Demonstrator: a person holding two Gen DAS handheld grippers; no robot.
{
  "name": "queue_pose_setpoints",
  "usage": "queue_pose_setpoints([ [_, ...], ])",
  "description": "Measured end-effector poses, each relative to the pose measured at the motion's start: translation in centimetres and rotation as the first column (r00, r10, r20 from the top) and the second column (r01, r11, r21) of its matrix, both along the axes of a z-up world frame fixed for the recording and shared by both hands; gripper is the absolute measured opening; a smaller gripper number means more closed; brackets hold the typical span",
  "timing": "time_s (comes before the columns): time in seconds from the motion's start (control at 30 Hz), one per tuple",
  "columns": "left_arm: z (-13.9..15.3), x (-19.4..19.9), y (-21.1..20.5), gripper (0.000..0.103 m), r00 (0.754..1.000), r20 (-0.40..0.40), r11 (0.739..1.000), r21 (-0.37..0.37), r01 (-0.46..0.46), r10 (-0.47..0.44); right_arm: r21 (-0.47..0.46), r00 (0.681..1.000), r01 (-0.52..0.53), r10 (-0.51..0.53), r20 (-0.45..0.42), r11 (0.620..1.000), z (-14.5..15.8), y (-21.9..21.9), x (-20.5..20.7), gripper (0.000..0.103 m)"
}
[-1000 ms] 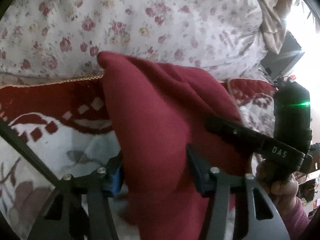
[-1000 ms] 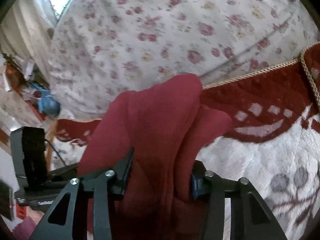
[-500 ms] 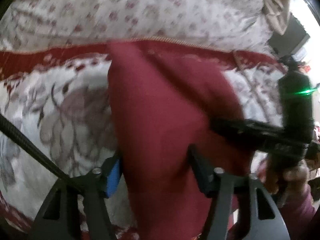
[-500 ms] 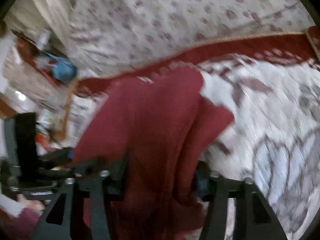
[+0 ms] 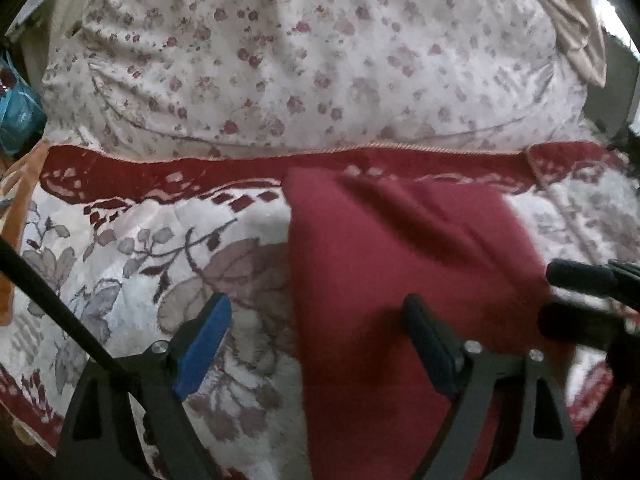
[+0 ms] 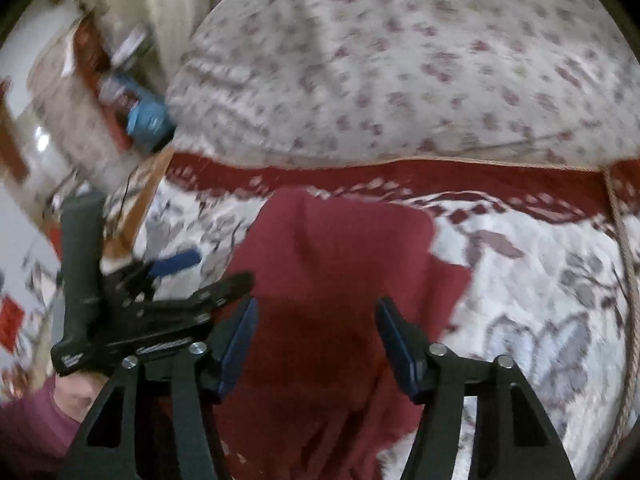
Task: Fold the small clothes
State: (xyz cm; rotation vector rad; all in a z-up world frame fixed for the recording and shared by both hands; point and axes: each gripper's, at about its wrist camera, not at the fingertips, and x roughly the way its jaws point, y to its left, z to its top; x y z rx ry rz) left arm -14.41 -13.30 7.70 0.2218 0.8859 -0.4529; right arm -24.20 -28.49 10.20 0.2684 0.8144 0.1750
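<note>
Dark red garment (image 5: 400, 264), soft fleece-like knit, lies folded into a rough rectangle on a bed, on a plush blanket (image 5: 132, 248) with white ground, grey-brown leaf print and a red border edged in gold cord. Behind that is a white quilt (image 5: 312, 60) with small pink roses, puffy and creased. Left tool (image 5: 316, 344): jaws spread wide, released, nothing clamped; the blue-padded left finger sits over bare blanket, the right finger over the garment's left half. Right tool (image 6: 316, 340): jaws also wide apart, released, both blue pads above the garment's near end; can't tell if the pads touch the cloth. In the right wrist view the garment (image 6: 344, 256) has one rounded far edge and a flap sticking out to the right. Motion blur in both views.
</note>
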Motion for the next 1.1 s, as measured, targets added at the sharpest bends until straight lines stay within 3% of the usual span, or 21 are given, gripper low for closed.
queue_pose_setpoints([
  [0.23, -1.1, 1.0, 1.0, 0.092, 0.998, -0.057, 0.996, -0.09, -0.024, 0.019, -0.189, 0.996, 0.023, -0.038, -0.076, 0.982, -4.0, 0.2, 1.3, 0.057],
  [0.63, -1.4, 0.5, 0.1, 0.093, 0.999, -0.038, 0.998, -0.065, -0.013, 0.01, -0.173, 0.995, 0.054, -0.068, -0.076, 0.983, -3.3, -0.2, 0.5, 0.059],
  [0.8, -1.4, 0.2, -0.4, 0.093, 1.0, -0.011, 0.999, -0.039, -0.004, 0.003, -0.104, 0.994, 0.095, -0.099, -0.037, 0.99, -1.8, -0.7, -0.2, 0.062],
  [0.97, -1.5, 0.0, -0.6, 0.093, 1.0, -0.002, 0.999, -0.038, 0.003, -0.003, -0.086, 0.986, 0.163, -0.166, -0.025, 0.983, -1.8, -1.5, 1.3, 0.062],
  [1.1, -1.6, 0.2, -0.5, 0.094, 1.0, -0.009, 0.999, -0.054, 0.0, 0.0, -0.097, 0.964, 0.258, -0.262, -0.033, 0.961, -2.5, -3.0, 3.3, 0.07],
])
